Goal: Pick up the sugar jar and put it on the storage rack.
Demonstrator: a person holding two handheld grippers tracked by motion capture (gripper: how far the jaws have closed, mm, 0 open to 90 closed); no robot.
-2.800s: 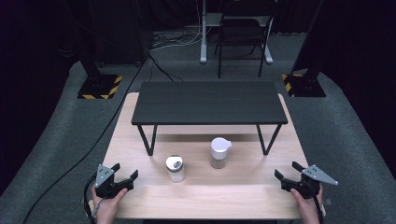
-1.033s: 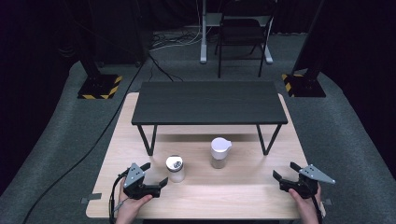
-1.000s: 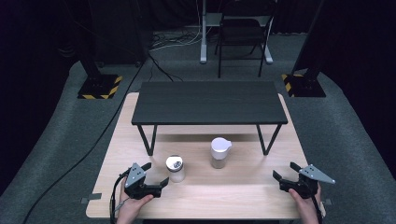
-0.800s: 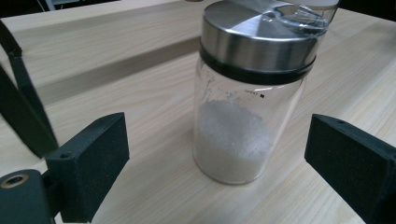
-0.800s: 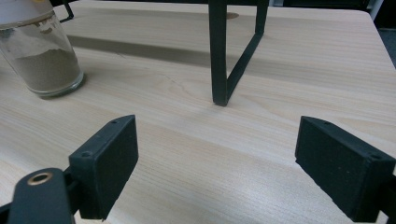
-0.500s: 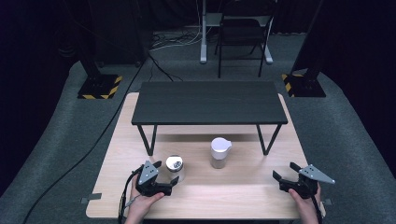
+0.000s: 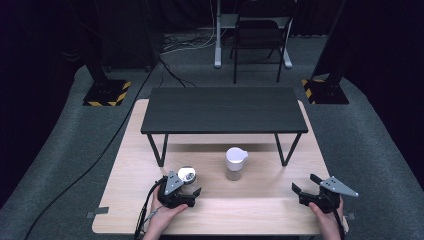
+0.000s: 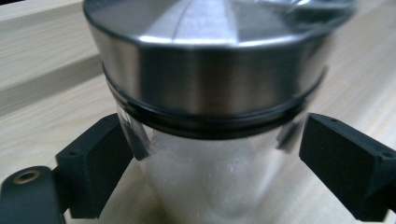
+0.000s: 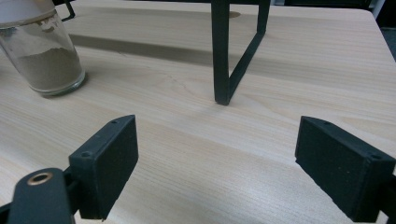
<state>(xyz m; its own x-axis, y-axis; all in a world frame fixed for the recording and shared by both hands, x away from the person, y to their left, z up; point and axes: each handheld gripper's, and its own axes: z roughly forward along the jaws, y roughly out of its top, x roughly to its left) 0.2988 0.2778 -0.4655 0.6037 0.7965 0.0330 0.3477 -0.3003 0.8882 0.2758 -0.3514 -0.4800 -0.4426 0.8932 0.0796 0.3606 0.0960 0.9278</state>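
Landmark: black shelf [image 7: 224, 109], a low stand on thin legs at the far half of the wooden table [image 7: 270, 205].

Steel-lidded jar [image 7: 187, 176]: upright on the table, in front of the shelf's left leg. Glass body holds white grains; a black ring sits under the metal lid, as the left gripper view shows [image 8: 210, 116].

Left gripper [image 7: 186, 189]: in front of the shelf's left end, at the jar. Jaws spread wide, one on each side of the glass; the left one looks to be at the glass, the right one stands off it.

White-lidded jar [image 7: 235, 162]: upright in front of the shelf's middle, right of the steel-lidded jar and apart from it. In the right gripper view [image 9: 43, 56] it holds brown powder.

Right gripper [image 7: 306, 186]: in front of the shelf's right end, well apart from both jars. Jaws wide apart with bare table between them.

Shelf leg [image 9: 229, 51]: black frame, foot on the table ahead of the right gripper.
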